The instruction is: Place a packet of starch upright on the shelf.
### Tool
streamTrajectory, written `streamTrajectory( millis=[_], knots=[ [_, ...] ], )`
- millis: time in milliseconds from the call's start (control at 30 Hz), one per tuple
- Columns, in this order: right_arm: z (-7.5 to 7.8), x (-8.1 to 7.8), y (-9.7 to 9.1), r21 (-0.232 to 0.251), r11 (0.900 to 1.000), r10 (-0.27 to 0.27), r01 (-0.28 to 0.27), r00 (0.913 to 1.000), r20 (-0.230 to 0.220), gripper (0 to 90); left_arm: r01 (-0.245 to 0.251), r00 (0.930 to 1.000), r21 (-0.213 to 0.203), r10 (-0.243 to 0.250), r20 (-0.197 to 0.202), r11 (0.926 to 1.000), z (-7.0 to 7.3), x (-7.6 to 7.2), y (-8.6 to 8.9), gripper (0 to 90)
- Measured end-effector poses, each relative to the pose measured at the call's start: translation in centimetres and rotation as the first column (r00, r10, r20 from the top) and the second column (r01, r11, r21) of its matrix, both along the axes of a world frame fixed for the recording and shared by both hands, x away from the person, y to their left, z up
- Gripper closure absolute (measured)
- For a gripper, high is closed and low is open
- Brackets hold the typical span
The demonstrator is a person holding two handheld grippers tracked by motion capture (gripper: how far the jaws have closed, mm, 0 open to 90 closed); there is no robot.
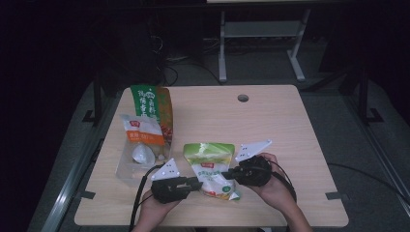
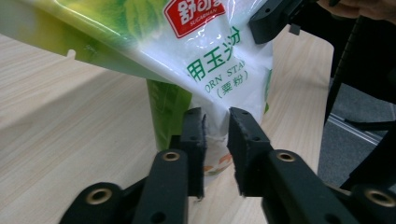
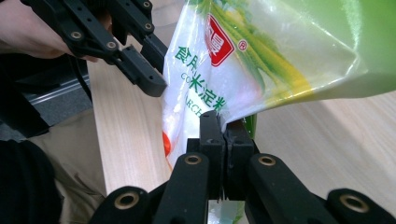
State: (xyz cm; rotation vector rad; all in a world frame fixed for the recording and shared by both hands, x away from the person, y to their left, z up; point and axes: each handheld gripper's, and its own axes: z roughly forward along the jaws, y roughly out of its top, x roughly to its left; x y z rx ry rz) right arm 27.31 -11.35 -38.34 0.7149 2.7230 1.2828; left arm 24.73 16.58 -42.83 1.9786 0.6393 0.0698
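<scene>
A person stands at the near edge of a light wooden table [image 1: 270, 125], holding one two-jaw gripper in each hand. Both grippers meet at a green-and-white corn starch bag [image 1: 211, 169], which sits near the front middle of the table, between the two hands.

The right gripper [image 1: 231, 173] approaches the bag from its right side. In the right gripper view its jaws are pressed together on a thin edge of the bag [image 3: 243, 74]; the plastic film runs straight into the seam between the two black pads. This gripper is clamped on the bag.

The left gripper [image 1: 197, 184] approaches from the bag's left side. In the left gripper view the bag [image 2: 210, 60] hangs down between the jaws, its white lower part filling the gap. The pads stand just beside the film on both sides, and whether they press on it I cannot tell for certain; a narrow gap appears to remain, so I read this gripper as not yet clenched.

The bag is lifted at its gripped side and tilts, casting a shadow on the tabletop beneath it.

At the left of the table stands a tall green packet [image 1: 153, 108], and just in front of it lies an orange-and-white pouch [image 1: 141, 133] resting on a clear plastic container [image 1: 126, 169]. These items are apart from the corn starch bag.
</scene>
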Motion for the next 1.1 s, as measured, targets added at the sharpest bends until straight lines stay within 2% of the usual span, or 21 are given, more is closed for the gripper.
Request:
streamTrajectory(
  millis=[33,100,200,267,367,433,567,633,833,967,1100],
  knots=[
    [0.0,0.0,0.0,0.005,1.0000,0.002,-0.002,1.0000,-0.003,88.3,-0.003,1.0000,-0.004,0.003,-0.002,1.0000,0.1,0.0,-0.1,65.2],
    [0.0,0.0,0.0,0.008,0.9999,0.007,-0.007,1.0000,-0.007,88.3,-0.010,0.9998,0.014,0.010,0.015,0.9998,0.1,0.0,-0.2,58.2],
    [0.0,-0.2,0.3,-0.001,0.9997,0.026,-0.026,0.9996,0.005,88.3,-0.012,0.9998,0.026,0.011,0.014,0.9996,0.1,0.0,-0.3,58.2],
    [0.0,-0.3,0.7,-0.008,0.9994,0.035,-0.035,0.9993,0.015,88.3,-0.025,0.9996,0.012,0.025,0.010,0.9996,0.1,0.1,-0.1,62.0],
    [0.1,-0.6,1.3,-0.030,0.9987,0.042,-0.041,0.9987,0.030,88.2,-0.041,0.9991,-0.007,0.041,-0.005,0.9991,0.2,0.3,0.3,72.8],
    [0.0,-0.7,1.5,-0.024,0.9987,0.046,-0.045,0.9986,0.024,87.7,-0.052,0.9987,-0.015,0.051,-0.005,0.9986,0.2,0.2,0.3,78.8],
    [-0.2,-0.5,1.7,-0.021,0.9991,0.038,-0.038,0.9991,0.019,85.1,-0.049,0.9986,0.002,0.049,0.021,0.9988,0.3,-0.1,0.2,85.7],
    [-0.4,-0.3,1.6,-0.021,0.9995,0.025,-0.025,0.9997,-0.006,82.8,-0.049,0.9986,0.001,0.049,0.021,0.9988,0.3,-0.2,0.1,86.3],
    [-0.6,-0.1,2.0,-0.022,0.9997,0.005,-0.005,0.9998,-0.022,74.8,-0.047,0.9986,0.003,0.047,0.025,0.9989,0.3,-0.2,0.2,87.1],
    [-0.7,-0.1,2.2,-0.023,0.9997,-0.005,0.005,0.9997,-0.024,76.2,-0.039,0.9989,0.005,0.039,0.024,0.9992,0.3,-0.1,0.3,86.6],
    [-0.8,0.1,2.0,-0.008,0.9999,-0.012,0.012,0.9987,-0.050,83.8,-0.023,0.9995,0.003,0.023,0.021,0.9997,0.5,-0.1,0.8,83.6]
  ],
)
